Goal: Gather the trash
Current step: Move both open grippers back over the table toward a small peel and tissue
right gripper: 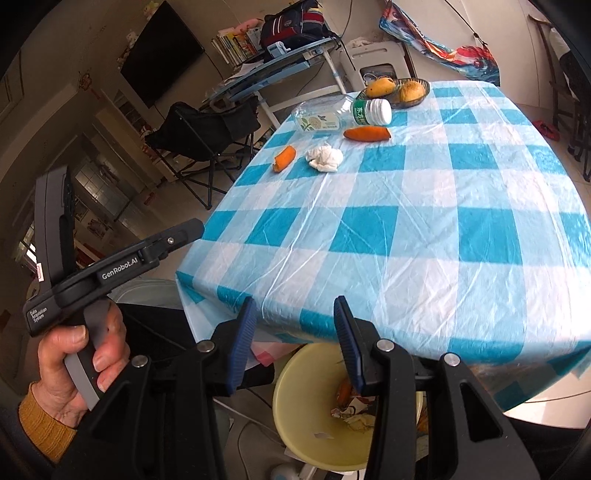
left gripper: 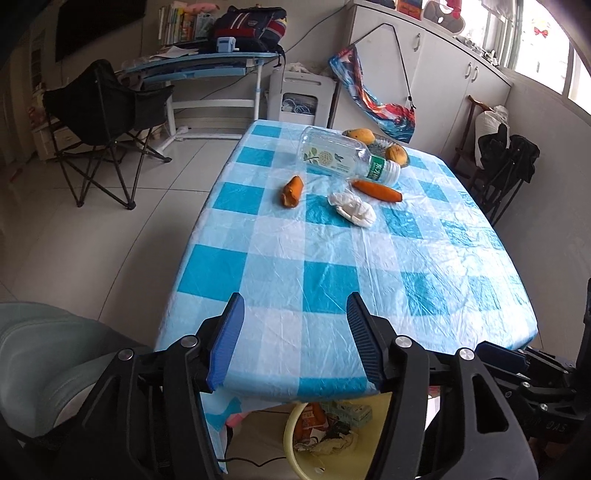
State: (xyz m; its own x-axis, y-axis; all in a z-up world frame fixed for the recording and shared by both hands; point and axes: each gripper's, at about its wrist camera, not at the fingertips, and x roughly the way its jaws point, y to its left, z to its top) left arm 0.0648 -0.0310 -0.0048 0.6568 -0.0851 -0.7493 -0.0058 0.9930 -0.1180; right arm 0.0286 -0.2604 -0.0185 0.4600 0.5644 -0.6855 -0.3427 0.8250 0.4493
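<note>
Blue-and-white checked cloth [left gripper: 332, 266] over the surface. At its far end, a dark basket [right gripper: 424, 88] with two yellow-orange fruits [right gripper: 382, 85]. Beyond, on pale floor tiles [left gripper: 155, 206]: black folding chair [left gripper: 107, 110], blue-edged desk [left gripper: 207, 64] loaded with a backpack [left gripper: 251, 26] and books [left gripper: 177, 24]. White cabinets [left gripper: 443, 66] along the right wall.

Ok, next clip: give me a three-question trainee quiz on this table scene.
1. True or false: the plastic bottle stands upright.
2. Which lies nearest the crumpled tissue? A) mango basket B) long carrot piece C) yellow bin
3. What does the left gripper hold?

Key: 1. False, it lies on its side. 2. B. 3. Nothing; its jaws stand open over the checked tablecloth.
</note>
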